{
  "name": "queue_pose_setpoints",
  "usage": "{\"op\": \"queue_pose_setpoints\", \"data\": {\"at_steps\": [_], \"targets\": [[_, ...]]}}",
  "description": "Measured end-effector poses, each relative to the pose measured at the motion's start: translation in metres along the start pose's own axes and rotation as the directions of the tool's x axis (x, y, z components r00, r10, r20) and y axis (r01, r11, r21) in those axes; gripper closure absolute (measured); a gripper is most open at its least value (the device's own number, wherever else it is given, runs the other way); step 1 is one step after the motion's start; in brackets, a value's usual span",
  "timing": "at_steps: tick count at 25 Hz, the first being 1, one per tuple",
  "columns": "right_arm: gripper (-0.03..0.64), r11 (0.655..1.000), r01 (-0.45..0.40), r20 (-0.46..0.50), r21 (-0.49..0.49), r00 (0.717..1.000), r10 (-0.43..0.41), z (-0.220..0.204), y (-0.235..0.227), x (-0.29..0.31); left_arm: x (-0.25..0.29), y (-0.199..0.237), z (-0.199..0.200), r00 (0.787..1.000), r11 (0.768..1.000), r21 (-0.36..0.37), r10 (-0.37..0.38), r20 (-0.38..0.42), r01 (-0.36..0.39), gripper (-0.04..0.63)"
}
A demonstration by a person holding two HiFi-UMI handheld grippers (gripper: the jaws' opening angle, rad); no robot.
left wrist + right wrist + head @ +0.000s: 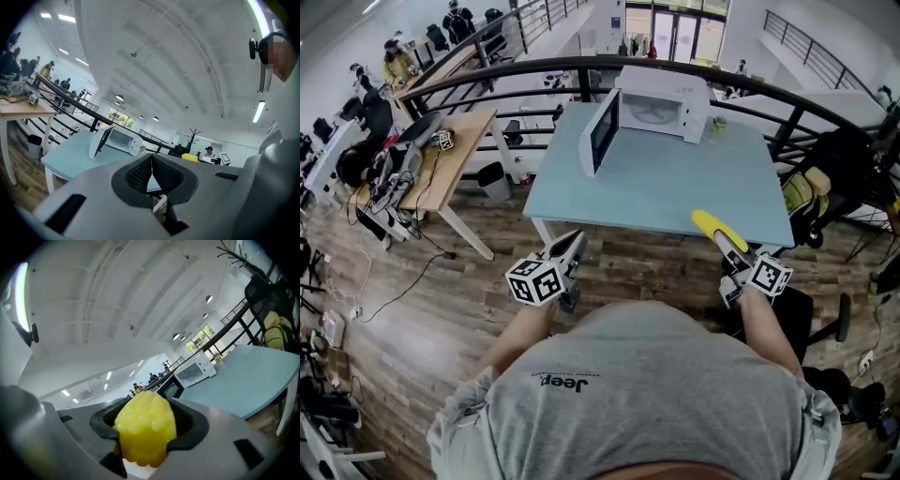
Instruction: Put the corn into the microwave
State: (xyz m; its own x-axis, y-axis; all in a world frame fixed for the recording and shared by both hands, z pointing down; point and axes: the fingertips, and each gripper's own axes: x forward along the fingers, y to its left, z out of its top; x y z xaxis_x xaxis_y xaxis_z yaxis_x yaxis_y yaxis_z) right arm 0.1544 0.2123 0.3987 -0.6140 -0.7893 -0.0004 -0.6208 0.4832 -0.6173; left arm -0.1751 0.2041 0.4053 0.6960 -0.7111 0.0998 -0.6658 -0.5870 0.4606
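Two hand-held grippers show, one in each of the person's hands. The left hand-held gripper (574, 244) is clenched, its ribbed pads pressed together with nothing between them, and it sits just short of the near edge of the one light-blue worktop (647, 192). The right hand-held gripper (724, 246) is grasping the one corn (707, 225), a yellow cob whose front end sticks out past the jaws over the worktop's near right edge.

One white microwave (661, 105) stands at the far edge of the worktop, well apart from the corn, with its one door (602, 131) swung open to the left. One wooden desk (455, 155) stands off to the left, cluttered with gear too small to tell apart.

The cob's rear part is buried between the right jaws, so its full length cannot be seen. Both hands are mostly covered by the marker cubes and the person's grey shirt. A small greenish thing (717, 123) beside the microwave is too small to make out.
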Motion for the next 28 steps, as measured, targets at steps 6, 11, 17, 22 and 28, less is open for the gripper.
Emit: {"op": "queue_pose_setpoints", "data": {"at_steps": [6,11,17,22,28], "targets": [[0.368,1.0,-0.009,-0.006,0.008,1.0,0.009,0.015,-0.013,-0.007,0.017,-0.012,0.0,1.0,1.0,0.004,0.005,0.006,-0.005,0.575],[0.368,1.0,-0.029,-0.02,-0.009,0.999,0.029,0.03,-0.026,-0.018,0.035,-0.031,-0.003,1.0,1.0,0.013,0.011,0.013,-0.011,0.575],[0.368,0.998,-0.047,-0.04,-0.03,0.998,0.046,0.054,-0.049,-0.038,0.069,-0.066,-0.016,1.0,1.0,0.012,0.008,0.016,-0.008,0.575],[0.368,0.996,-0.073,-0.056,-0.05,0.996,0.07,0.068,-0.063,-0.052,0.095,-0.093,-0.033,1.0,1.0,-0.002,0.002,0.0,-0.002,0.575],[0.368,0.998,-0.056,-0.061,-0.033,0.997,0.054,0.069,-0.089,-0.056,0.121,-0.105,-0.043,0.999,1.0,0.005,-0.013,-0.036,0.014,0.575]]}}
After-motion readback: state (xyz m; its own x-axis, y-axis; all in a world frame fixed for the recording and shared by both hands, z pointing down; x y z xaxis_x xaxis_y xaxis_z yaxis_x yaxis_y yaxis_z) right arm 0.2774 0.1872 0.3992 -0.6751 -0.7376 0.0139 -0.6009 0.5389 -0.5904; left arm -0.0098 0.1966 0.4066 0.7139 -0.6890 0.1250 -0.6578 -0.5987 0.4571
